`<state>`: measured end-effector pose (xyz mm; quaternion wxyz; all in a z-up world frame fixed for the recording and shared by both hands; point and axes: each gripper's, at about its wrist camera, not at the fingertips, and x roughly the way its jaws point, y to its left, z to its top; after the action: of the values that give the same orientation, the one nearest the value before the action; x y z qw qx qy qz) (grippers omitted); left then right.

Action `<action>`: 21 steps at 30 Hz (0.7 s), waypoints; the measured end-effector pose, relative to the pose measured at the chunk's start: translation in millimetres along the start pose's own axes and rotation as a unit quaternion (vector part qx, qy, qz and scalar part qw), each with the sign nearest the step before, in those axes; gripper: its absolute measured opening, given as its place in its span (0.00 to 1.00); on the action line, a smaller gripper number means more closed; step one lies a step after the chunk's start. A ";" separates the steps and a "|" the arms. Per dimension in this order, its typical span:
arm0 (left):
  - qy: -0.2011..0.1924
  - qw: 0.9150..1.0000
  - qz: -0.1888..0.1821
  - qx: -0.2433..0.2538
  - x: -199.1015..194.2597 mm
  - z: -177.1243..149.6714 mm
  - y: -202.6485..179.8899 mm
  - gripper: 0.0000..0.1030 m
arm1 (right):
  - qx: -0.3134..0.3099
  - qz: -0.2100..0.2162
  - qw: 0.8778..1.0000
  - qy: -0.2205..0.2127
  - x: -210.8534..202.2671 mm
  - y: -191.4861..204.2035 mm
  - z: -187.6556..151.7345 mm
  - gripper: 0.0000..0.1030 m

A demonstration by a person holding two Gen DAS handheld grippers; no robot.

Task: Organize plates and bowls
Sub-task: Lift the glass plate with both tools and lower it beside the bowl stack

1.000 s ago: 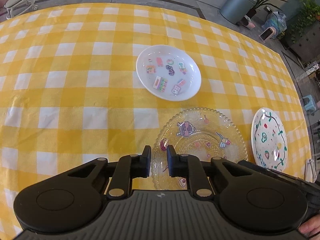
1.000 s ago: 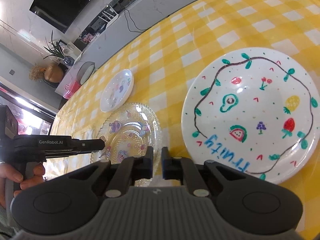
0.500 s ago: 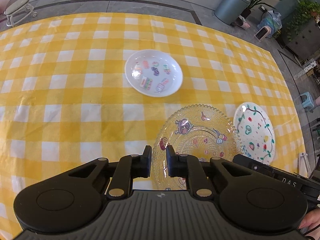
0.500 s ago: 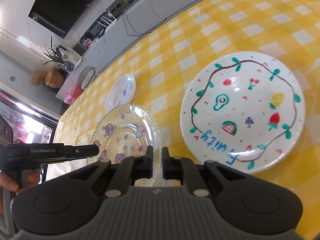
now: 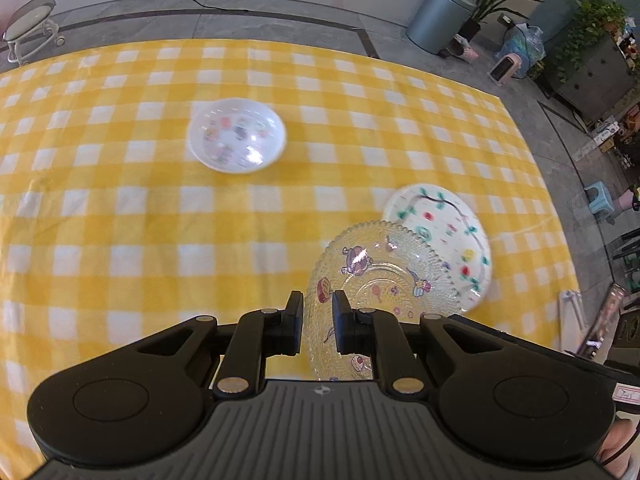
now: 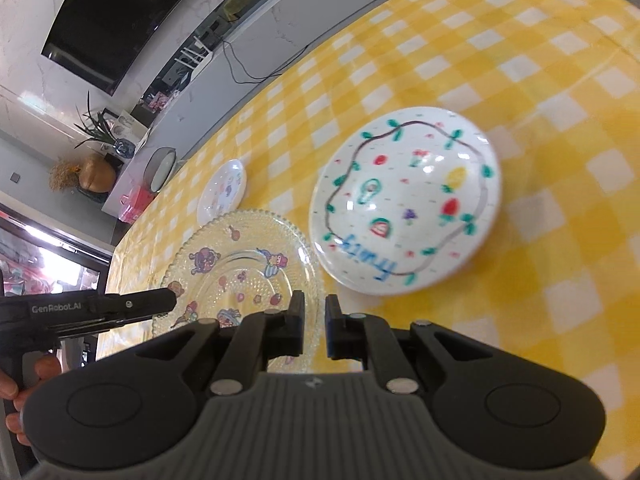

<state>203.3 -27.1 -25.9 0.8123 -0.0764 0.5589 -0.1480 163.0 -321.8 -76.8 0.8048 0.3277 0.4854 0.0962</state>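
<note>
Here both grippers, the left gripper and right gripper, clench opposite rims of the clear glass plate, held above the yellow checked tablecloth, seemingly about to be lowered onto the fruit-painted plate.

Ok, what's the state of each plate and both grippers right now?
glass plate: lifted, held by its rim
left gripper: fingers shut on glass plate
right gripper: fingers near together, grip unclear
fruit plate: flat on tablecloth
white bowl: upright on tablecloth
</note>
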 end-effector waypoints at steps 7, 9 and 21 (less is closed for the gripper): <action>0.011 1.000 -0.005 -0.010 -2.2 -38.5 -39.8 0.16 | 0.005 -0.023 1.000 0.015 -33.6 -30.4 -10.4 0.08; 0.011 1.000 -0.006 -0.018 -1.8 -51.0 -48.6 0.16 | -0.001 -0.034 0.999 0.019 -41.2 -36.9 -12.8 0.07; -0.004 0.998 0.027 -0.055 15.7 -102.8 -72.5 0.16 | -0.004 -0.078 0.996 0.033 -57.2 -57.4 -23.1 0.07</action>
<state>101.7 -96.4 -56.2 0.8130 -0.1067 0.5647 -0.0942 104.9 -382.8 -78.6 0.7948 0.2822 0.5353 0.0460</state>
